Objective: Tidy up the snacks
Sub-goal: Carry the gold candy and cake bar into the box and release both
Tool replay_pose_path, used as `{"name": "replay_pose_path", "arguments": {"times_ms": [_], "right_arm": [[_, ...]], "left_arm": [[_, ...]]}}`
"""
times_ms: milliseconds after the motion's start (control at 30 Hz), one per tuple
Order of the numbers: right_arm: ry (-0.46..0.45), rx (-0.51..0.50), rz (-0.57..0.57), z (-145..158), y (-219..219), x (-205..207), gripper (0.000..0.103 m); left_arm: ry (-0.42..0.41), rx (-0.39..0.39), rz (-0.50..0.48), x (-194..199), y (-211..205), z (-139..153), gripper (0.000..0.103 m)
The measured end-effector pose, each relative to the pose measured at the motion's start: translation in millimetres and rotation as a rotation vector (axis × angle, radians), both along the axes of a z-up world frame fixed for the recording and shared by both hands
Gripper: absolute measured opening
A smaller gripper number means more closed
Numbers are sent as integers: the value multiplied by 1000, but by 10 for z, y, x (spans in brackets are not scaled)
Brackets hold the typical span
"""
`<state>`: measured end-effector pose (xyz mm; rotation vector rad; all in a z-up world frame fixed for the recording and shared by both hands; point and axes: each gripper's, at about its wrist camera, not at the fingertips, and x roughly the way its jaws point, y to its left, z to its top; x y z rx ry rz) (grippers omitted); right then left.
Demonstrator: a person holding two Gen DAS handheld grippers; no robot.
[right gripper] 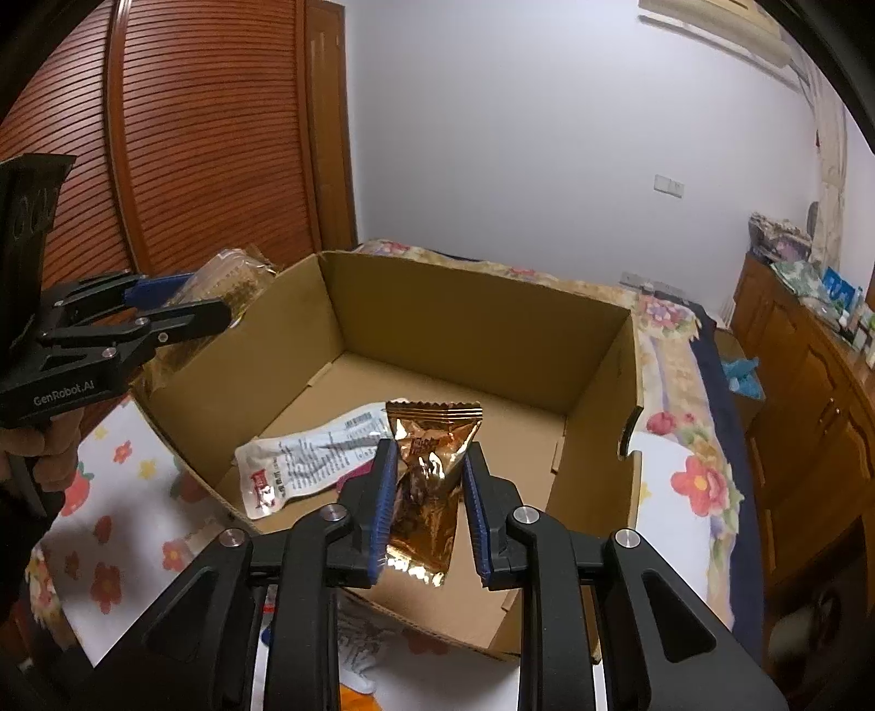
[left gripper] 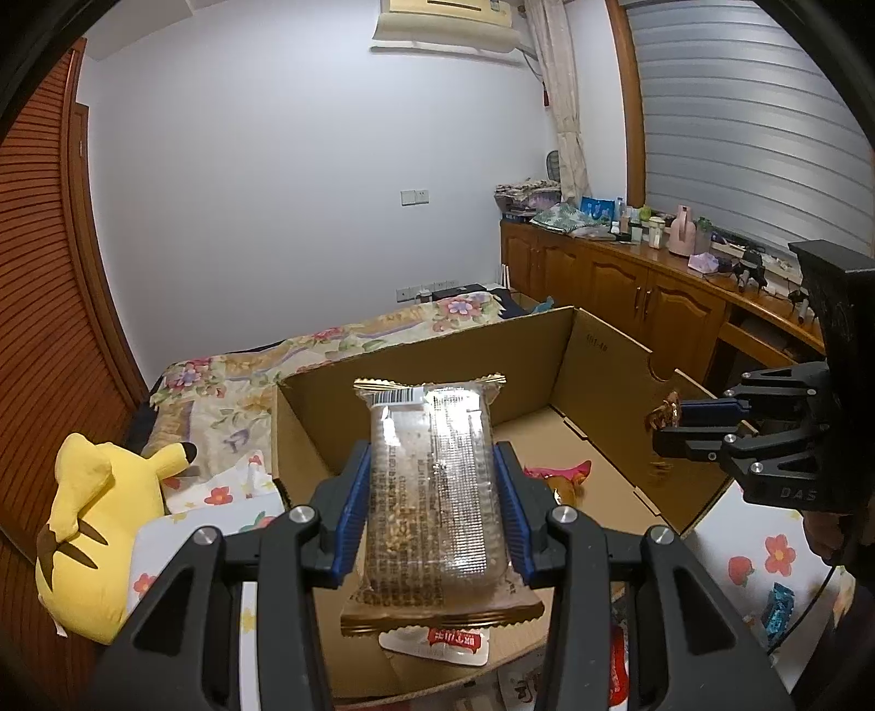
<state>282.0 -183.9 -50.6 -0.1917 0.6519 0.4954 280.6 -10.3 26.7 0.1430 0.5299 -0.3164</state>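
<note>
yellow plush toy [left gripper: 93, 541] on floral bedspread [left gripper: 229, 383] | wooden cabinets [left gripper: 629, 284] by window | air conditioner [left gripper: 445, 24] high on wall

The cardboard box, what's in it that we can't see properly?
- Cardboard box: its near floor is hidden by the right gripper and its gold packet in the right wrist view.
- White packet: print too small to read, right end covered.
- Left wrist view: the left gripper and clear snack pack block most of the box floor; pink wrapper only peeks out.
</note>
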Motion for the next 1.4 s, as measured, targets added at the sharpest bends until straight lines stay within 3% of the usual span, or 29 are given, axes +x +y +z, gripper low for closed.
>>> {"name": "replay_pose_path", "arguments": {"times_ms": [267,700,1200,1400], "right_arm": [[15,19,-4,-28,-36,7,32],[0,19,-6,10,-74,-97,36],[-4,20,-9,74,-85,-218,38],[-17,26,-9,145,-114,-343,39]], "left_arm": [[17,0,-2,130,-26,-38,42],[46,16,0,224,-88,-110,46],[47,27,0,153,-109,-119,53],[40,19,0,-48,-76,-97,54]]}}
